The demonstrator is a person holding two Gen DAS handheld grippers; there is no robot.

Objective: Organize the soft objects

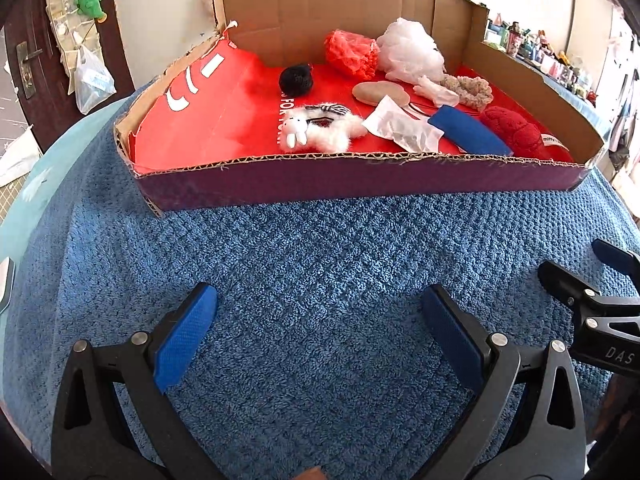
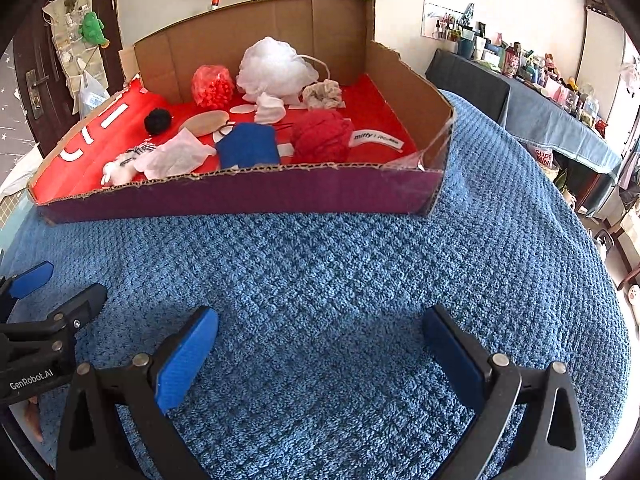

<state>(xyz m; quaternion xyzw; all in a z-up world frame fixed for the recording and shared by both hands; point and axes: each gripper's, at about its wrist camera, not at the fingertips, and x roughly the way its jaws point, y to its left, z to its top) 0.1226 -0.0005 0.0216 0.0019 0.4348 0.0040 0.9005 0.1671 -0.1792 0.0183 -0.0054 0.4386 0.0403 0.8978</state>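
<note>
A shallow cardboard box (image 1: 360, 184) (image 2: 240, 196) with a red floor sits on a blue towel (image 1: 320, 280) (image 2: 340, 280). Inside lie several soft objects: a white fluffy bunny toy (image 1: 316, 130) (image 2: 116, 172), a black pom (image 1: 296, 78) (image 2: 157, 120), a red mesh ball (image 1: 350, 54) (image 2: 212, 86), a white mesh puff (image 1: 410, 50) (image 2: 274, 66), a blue cloth (image 1: 468, 130) (image 2: 248, 146), a red plush (image 1: 516, 130) (image 2: 320, 136), a white tissue (image 1: 400, 124) (image 2: 172, 156). My left gripper (image 1: 320, 328) and right gripper (image 2: 320, 344) are open and empty above the towel, in front of the box.
A beige pad (image 1: 380, 92) and a beige scrunchie (image 1: 474, 90) (image 2: 324, 94) also lie in the box. A dark door (image 1: 24, 60) stands at left. A cluttered shelf (image 2: 540, 76) runs along the right wall.
</note>
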